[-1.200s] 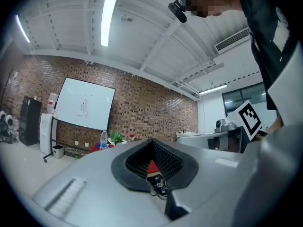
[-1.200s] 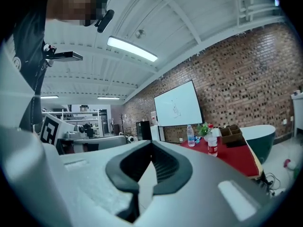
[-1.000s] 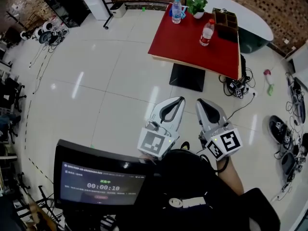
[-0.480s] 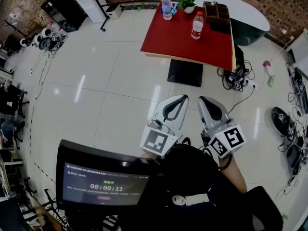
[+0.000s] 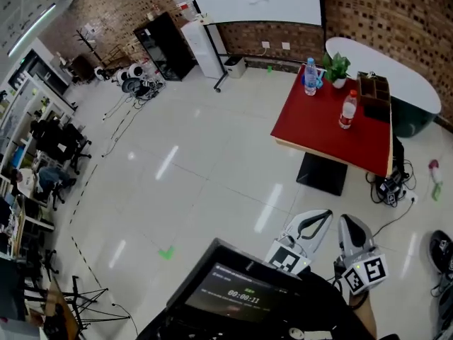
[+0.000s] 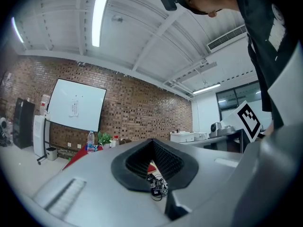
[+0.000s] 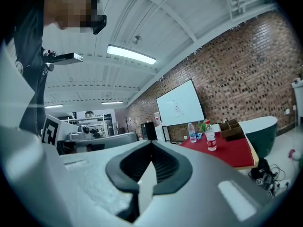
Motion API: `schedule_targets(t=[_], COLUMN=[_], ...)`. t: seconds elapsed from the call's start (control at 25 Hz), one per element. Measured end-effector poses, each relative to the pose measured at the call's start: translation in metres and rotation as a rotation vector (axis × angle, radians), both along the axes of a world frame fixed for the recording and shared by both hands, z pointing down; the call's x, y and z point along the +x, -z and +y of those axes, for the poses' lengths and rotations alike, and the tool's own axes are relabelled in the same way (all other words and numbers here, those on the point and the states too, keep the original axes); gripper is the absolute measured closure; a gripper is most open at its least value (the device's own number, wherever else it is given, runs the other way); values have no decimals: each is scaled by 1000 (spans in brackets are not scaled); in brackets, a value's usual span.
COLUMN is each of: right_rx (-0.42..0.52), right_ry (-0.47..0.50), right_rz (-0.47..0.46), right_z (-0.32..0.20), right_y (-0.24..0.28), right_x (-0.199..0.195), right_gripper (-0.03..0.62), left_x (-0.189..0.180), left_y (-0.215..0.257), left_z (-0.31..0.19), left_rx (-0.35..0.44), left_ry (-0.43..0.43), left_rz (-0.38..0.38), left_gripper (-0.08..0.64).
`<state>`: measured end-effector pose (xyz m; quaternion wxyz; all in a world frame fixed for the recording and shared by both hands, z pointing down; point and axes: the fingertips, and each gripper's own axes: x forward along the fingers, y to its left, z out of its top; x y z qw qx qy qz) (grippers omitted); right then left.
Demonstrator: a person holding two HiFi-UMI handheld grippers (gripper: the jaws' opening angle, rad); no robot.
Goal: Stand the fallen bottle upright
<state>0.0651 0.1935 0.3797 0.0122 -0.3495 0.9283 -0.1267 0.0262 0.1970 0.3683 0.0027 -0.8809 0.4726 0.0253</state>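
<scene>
A red table (image 5: 322, 129) stands far ahead across the floor. On it a clear bottle with a blue label (image 5: 310, 76) and one with a red label (image 5: 347, 110) both stand upright; I see no lying bottle. They show small in the left gripper view, blue (image 6: 90, 137) and red (image 6: 115, 139), and in the right gripper view, blue (image 7: 191, 132) and red (image 7: 210, 138). My left gripper (image 5: 324, 214) (image 6: 152, 140) and right gripper (image 5: 348, 220) (image 7: 151, 142) are held side by side near my body, far short of the table. Both are shut and hold nothing.
A potted plant (image 5: 335, 68) and a wooden organizer (image 5: 373, 89) share the table. A white oval table (image 5: 386, 73) stands behind it. Cables (image 5: 388, 190) lie on the floor by the table's base. A dark monitor (image 5: 244, 296) sits just below me. A black cabinet (image 5: 166, 44) stands at the back wall.
The head view has tilted up and swung: the table now sits farther toward the upper right and both grippers lie lower in the picture. Both stay shut.
</scene>
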Motion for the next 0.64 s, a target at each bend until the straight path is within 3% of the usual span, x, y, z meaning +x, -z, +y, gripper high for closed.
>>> schedule_targets(t=[0.28, 0.64], right_rx=[25, 38], right_ry=[-4, 10], right_rz=[-3, 2], right_z=[2, -20], right_y=[1, 10], right_x=[-27, -8], right_gripper=[589, 589], left_x=[-36, -13], left_y=[15, 16], left_z=[8, -14], left_rx=[-39, -49], left_ry=[28, 20], left_rz=[97, 4], left_gripper=[552, 552])
